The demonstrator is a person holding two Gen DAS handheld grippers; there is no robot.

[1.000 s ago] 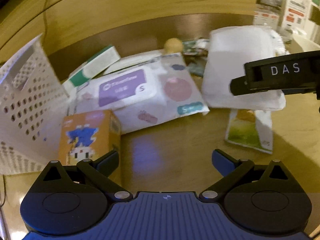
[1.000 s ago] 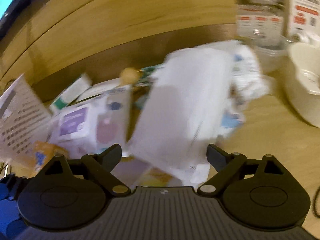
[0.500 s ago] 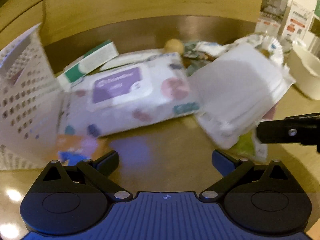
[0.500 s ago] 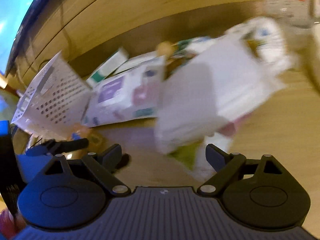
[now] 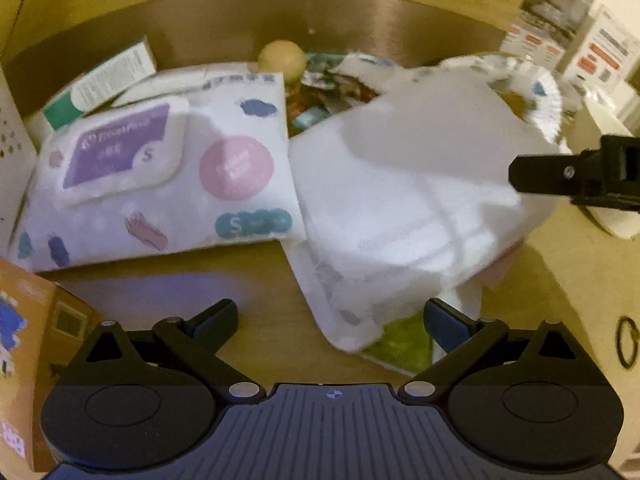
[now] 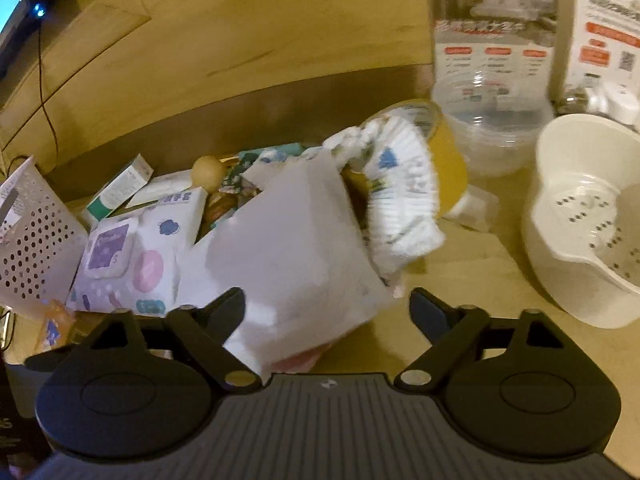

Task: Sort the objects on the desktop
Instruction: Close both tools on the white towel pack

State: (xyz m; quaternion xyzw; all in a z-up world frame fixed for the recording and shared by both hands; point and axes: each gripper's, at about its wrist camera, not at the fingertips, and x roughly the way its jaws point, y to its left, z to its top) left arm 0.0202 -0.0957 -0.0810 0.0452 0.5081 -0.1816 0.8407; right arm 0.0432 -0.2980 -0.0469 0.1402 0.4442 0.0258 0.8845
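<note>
A soft white pack (image 5: 400, 200) lies on the wooden desk, partly over a green packet (image 5: 400, 344). My left gripper (image 5: 330, 316) is open just in front of it, its right fingertip (image 5: 436, 316) at the pack's near corner. In the right wrist view the same white pack (image 6: 300, 248) sits between the jaws of my right gripper (image 6: 328, 306), which are closing; the left finger (image 6: 228, 304) is at its edge, the right finger stands apart. A black finger of the right gripper (image 5: 560, 178) reaches in over the pack's right side.
A wipes pack with a purple label (image 5: 160, 180) lies left of the white pack, an orange box (image 5: 24, 340) nearer. Behind are a green-white carton (image 5: 112, 80) and a beige ball (image 5: 282, 58). A perforated basket (image 6: 32, 248) stands left, a white strainer bowl (image 6: 588, 232) and clear tub (image 6: 492, 136) right.
My left gripper has moved right and closer to the white pack; the orange box slid to the frame's left edge. The right gripper's jaws have narrowed around the pack.
</note>
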